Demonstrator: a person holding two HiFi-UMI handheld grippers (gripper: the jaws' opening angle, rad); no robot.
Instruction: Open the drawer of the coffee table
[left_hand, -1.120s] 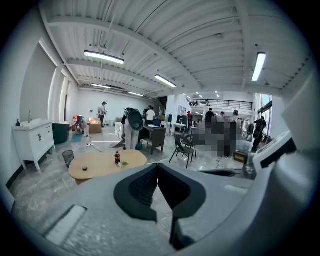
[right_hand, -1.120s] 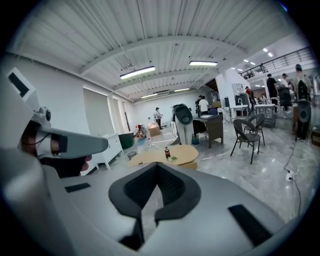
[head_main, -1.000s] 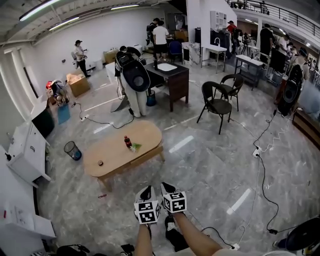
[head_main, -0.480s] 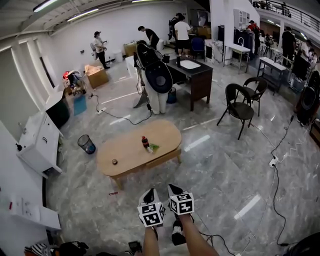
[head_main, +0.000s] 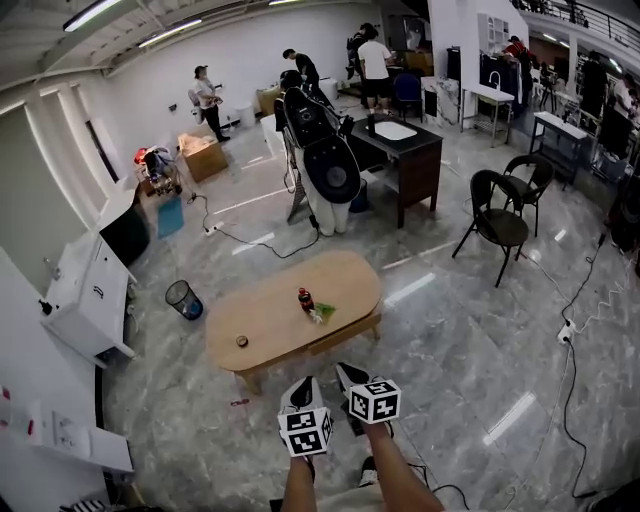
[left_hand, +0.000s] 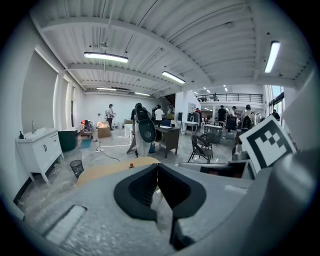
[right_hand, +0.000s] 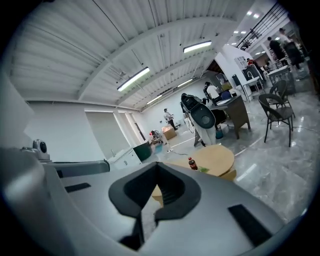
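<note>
The oval wooden coffee table (head_main: 290, 310) stands on the grey floor (head_main: 450, 340), farther out than both grippers and clear of them, with a small bottle (head_main: 305, 299) on its top. The left gripper (head_main: 303, 386) and right gripper (head_main: 349, 374) are side by side at the near edge, each with jaws pressed together and empty.

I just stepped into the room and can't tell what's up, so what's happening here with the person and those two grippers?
A person holds the left gripper and the right gripper out in front, both shut and empty. They point toward the oval light-wood coffee table, which stands apart from them with a red-capped dark bottle on top. Neither touches the table, so opening it has not begun.
</note>
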